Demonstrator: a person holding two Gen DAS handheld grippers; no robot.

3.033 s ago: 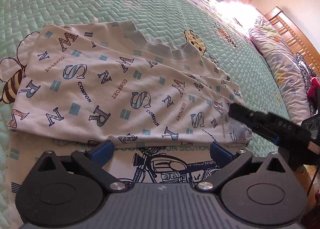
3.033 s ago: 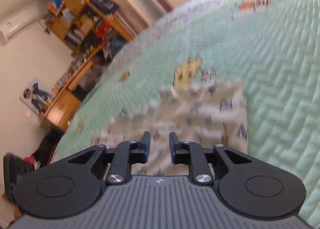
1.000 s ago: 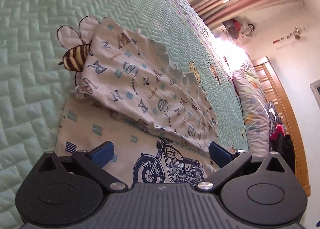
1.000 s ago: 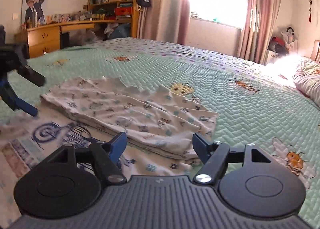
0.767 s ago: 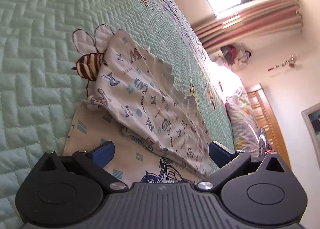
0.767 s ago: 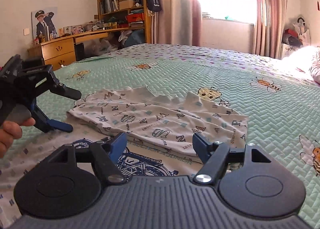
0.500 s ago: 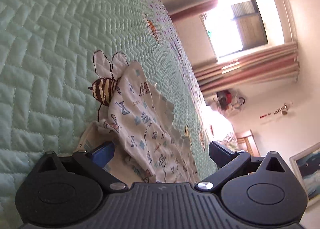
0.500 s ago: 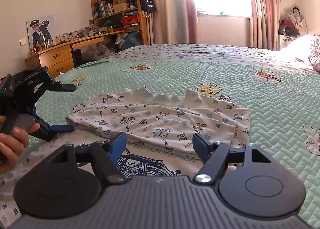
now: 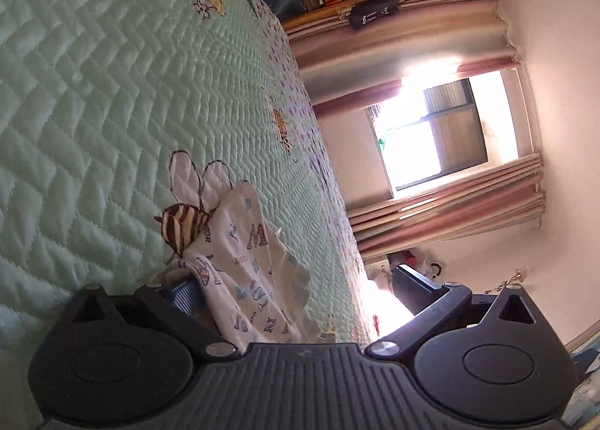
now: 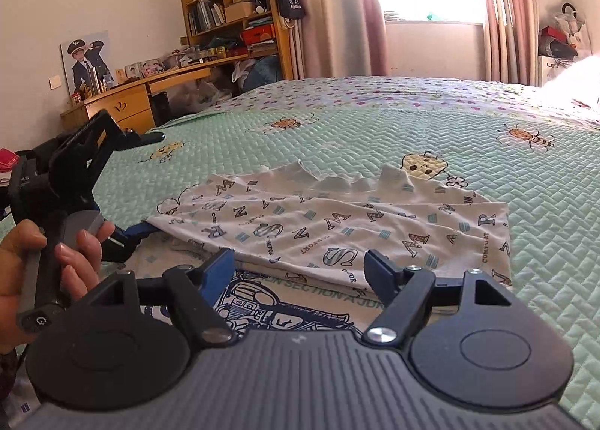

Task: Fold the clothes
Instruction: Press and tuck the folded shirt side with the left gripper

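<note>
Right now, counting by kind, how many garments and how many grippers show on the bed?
Garments: 2, the letter-print garment lying on the motorcycle-print garment
Grippers: 2, the left gripper and the right gripper
Total: 4

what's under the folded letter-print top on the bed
The letter-print top lies on a shirt with a blue motorcycle print, on the green quilt. The rest of that shirt is covered.

The left claw (image 9: 292, 289) stands wide apart, one blue pad (image 9: 183, 296) slipped under the edge of the letter-printed garment (image 9: 243, 265) on the green quilted bed (image 9: 93, 92).
</note>
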